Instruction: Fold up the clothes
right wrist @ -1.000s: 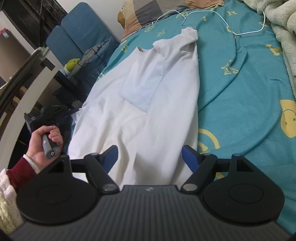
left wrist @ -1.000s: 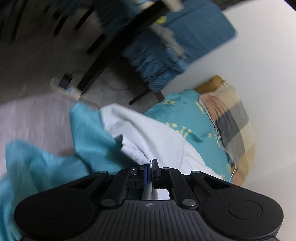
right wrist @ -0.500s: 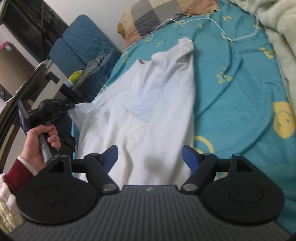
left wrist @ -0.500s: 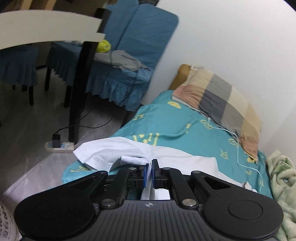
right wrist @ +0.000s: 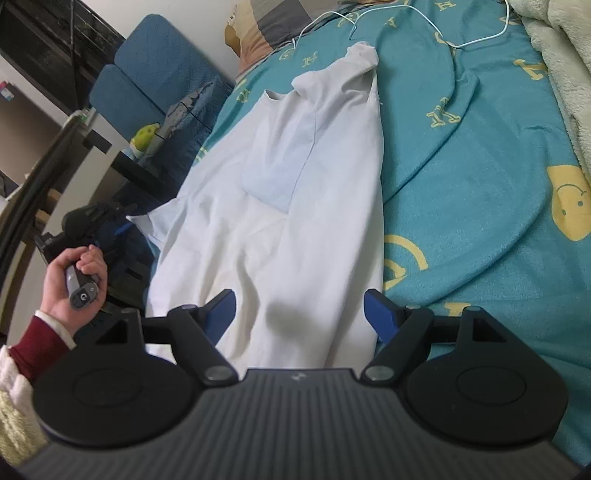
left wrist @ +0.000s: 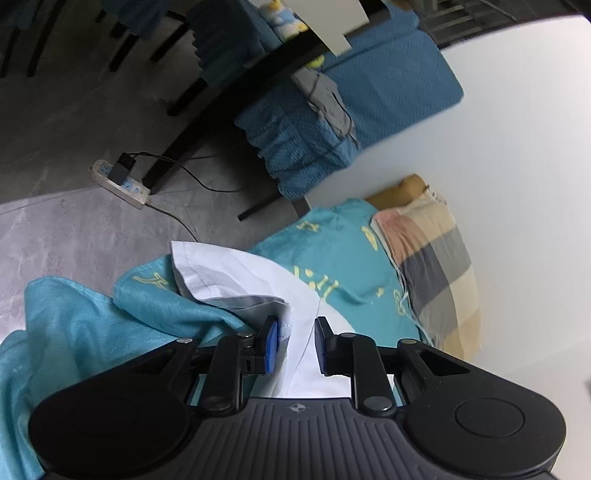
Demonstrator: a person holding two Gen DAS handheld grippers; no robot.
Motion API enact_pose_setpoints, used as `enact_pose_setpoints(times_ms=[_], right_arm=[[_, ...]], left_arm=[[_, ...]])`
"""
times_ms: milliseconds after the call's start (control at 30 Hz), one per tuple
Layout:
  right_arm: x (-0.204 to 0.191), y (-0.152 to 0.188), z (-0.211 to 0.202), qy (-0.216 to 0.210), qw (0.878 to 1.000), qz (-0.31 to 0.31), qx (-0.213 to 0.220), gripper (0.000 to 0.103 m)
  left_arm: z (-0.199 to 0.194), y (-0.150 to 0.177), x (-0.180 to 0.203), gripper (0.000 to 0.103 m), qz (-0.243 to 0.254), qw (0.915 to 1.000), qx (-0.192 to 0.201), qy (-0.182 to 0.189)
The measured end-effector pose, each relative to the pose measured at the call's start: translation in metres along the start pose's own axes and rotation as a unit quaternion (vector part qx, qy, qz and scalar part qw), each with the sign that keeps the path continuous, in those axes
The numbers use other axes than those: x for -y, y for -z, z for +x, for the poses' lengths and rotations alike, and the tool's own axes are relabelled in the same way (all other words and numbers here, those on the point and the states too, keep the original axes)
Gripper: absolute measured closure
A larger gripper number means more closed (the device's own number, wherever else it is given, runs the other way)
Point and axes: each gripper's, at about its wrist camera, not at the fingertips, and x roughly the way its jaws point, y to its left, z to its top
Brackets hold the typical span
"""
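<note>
A white garment (right wrist: 280, 206) lies lengthwise on the teal bedsheet (right wrist: 480, 192), its far end bunched near the pillow. One corner of the white garment (left wrist: 236, 273) hangs over the bed's left edge. My left gripper (left wrist: 294, 343) is open there, the cloth's hem lying loose between its blue pads. In the right wrist view a hand (right wrist: 74, 280) holds the left gripper's handle beside the bed. My right gripper (right wrist: 300, 309) is wide open, hovering over the garment's near end with nothing held.
A plaid pillow (left wrist: 432, 258) rests against the white wall. A white cable (right wrist: 424, 18) crosses the sheet near it. A cream blanket (right wrist: 561, 59) lies along the right side. Blue-covered chairs (left wrist: 332, 110), a dark table leg and a power strip (left wrist: 122, 181) stand on the grey floor.
My left gripper has opened and let go of the garment's hem, and its view has swung down toward the floor. The right gripper stays open, barely shifted.
</note>
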Motion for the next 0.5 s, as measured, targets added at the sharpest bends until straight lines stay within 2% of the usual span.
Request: enact_pose_setpoints(times_ms=[133,167,200,233,267,367,500], right_arm=[[-0.001,0.000,0.005,0.012,1.000,-0.006,0.000,0.025],[-0.001,0.000,0.006,0.014,1.000,-0.007,0.000,0.025],[-0.001,-0.001,0.006,0.016,1.000,-0.008,0.001,0.025],[-0.001,-0.001,0.006,0.018,1.000,-0.009,0.001,0.025],[-0.001,-0.001,0.006,0.019,1.000,-0.009,0.002,0.025],[0.000,-0.002,0.005,0.011,1.000,0.001,0.003,0.025],[0.003,-0.006,0.000,0.005,1.000,0.009,0.006,0.025]], left_arm=[[0.018,0.006,-0.005,0.076,0.022,0.9993,-0.014,-0.026],[0.018,0.012,0.005,0.077,0.046,0.9986,-0.013,-0.025],[0.018,0.018,0.017,0.081,0.073,0.9970,-0.012,-0.022],[0.019,0.025,0.028,0.100,0.101,0.9946,-0.010,-0.019],[0.019,0.032,0.040,0.100,0.129,0.9915,-0.008,-0.017],[0.019,0.052,0.075,0.100,0.210,0.9776,-0.003,-0.009],[0.019,0.079,0.122,0.100,0.317,0.9484,0.004,0.002]])
